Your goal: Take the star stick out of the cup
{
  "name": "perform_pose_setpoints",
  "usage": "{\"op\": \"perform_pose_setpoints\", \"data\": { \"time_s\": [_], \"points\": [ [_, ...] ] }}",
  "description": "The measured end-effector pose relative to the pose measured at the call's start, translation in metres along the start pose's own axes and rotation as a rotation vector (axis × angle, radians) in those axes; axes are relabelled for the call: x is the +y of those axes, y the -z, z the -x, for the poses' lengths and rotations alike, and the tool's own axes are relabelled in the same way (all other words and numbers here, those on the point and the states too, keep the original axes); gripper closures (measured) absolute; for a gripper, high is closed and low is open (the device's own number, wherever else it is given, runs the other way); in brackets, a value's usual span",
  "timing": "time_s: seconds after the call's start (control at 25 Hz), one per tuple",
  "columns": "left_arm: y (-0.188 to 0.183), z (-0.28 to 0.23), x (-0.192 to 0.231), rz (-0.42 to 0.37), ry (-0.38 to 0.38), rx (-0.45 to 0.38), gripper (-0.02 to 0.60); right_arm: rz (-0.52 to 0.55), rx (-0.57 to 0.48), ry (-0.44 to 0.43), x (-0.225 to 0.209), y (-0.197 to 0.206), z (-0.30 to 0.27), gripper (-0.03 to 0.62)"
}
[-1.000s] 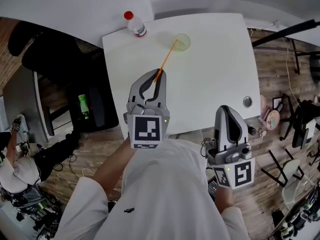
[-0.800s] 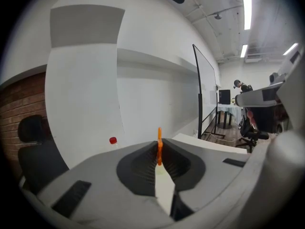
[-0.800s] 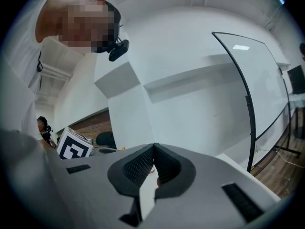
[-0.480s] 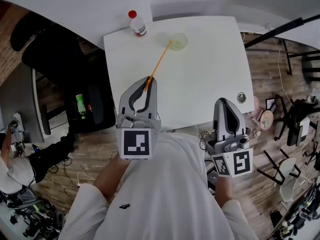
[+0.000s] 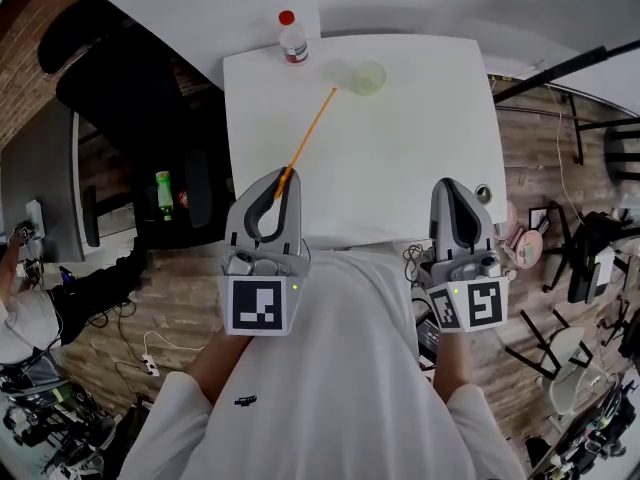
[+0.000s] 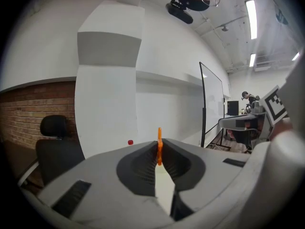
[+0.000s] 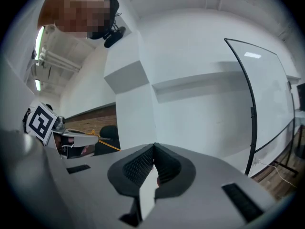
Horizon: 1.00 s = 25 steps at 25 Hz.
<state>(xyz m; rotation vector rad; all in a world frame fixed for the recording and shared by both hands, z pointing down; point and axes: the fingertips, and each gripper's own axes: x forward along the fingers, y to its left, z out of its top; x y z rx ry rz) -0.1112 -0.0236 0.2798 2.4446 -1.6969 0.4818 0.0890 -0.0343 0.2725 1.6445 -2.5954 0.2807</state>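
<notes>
Star stick (image 5: 310, 133): pinched at its near end in left tool (image 5: 282, 176), slanting toward 1 o'clock over surface (image 5: 420, 158), far tip just beside cup (image 5: 367, 78) at 12 o'clock. Looks light, thin, bendy, probably slippery; best gripped firmly near that end. Right tool (image 5: 451, 183) closed, empty.

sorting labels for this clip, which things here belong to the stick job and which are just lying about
Job: orange stick, cup, left gripper shut on the stick.
Lying about: red-capped bottle, green bottle, right gripper, shut and empty.
</notes>
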Motion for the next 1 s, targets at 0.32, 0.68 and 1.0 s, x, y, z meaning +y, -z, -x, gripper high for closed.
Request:
{"op": "perform_pose_setpoints", "data": {
  "time_s": [0.32, 0.68, 1.0],
  "points": [
    [0.013, 0.013, -0.002, -0.002, 0.006, 0.019, 0.555, 0.029, -0.014, -0.021, 0.009, -0.011, 0.002, 0.591],
    [0.013, 0.012, -0.012, -0.007, 0.046, 0.010, 0.555, 0.055, 0.000, -0.005, 0.007, -0.008, 0.015, 0.591],
    [0.017, 0.009, -0.017, -0.013, 0.068, 0.014, 0.555, 0.027, 0.006, 0.004, 0.002, -0.004, 0.012, 0.591]
  ]
}}
